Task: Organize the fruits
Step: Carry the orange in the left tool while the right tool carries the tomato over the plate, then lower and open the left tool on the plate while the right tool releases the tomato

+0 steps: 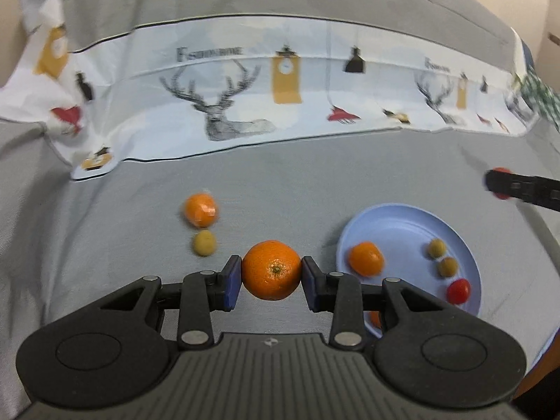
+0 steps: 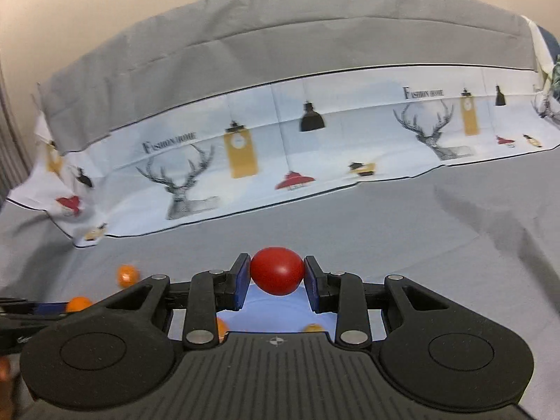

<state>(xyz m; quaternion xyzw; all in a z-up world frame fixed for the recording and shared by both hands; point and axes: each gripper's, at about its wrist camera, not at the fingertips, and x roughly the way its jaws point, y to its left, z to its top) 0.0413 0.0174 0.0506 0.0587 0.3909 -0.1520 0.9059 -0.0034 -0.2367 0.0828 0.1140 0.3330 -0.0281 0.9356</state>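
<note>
Fruits: we see four on the plate (image 1: 402,220) | left gripper (image 1: 271,273) clamps an orange (image 1: 271,269) | right gripper (image 2: 276,274) clamps a tomato (image 2: 276,271) | two fruits (image 1: 201,210) left on the cloth (image 1: 315,182)

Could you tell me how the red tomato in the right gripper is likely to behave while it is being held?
The tomato looks smooth and glossy, so it may slip between the fingers. Its round shape suggests it would roll once dropped on the plate.

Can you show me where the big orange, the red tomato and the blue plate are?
orange (image 1: 271,269), left wrist view, middle of its peel, between the pads.
tomato (image 2: 277,270), right wrist view, middle of its red skin.
plate (image 1: 399,225), left wrist view, bare blue inside.
</note>
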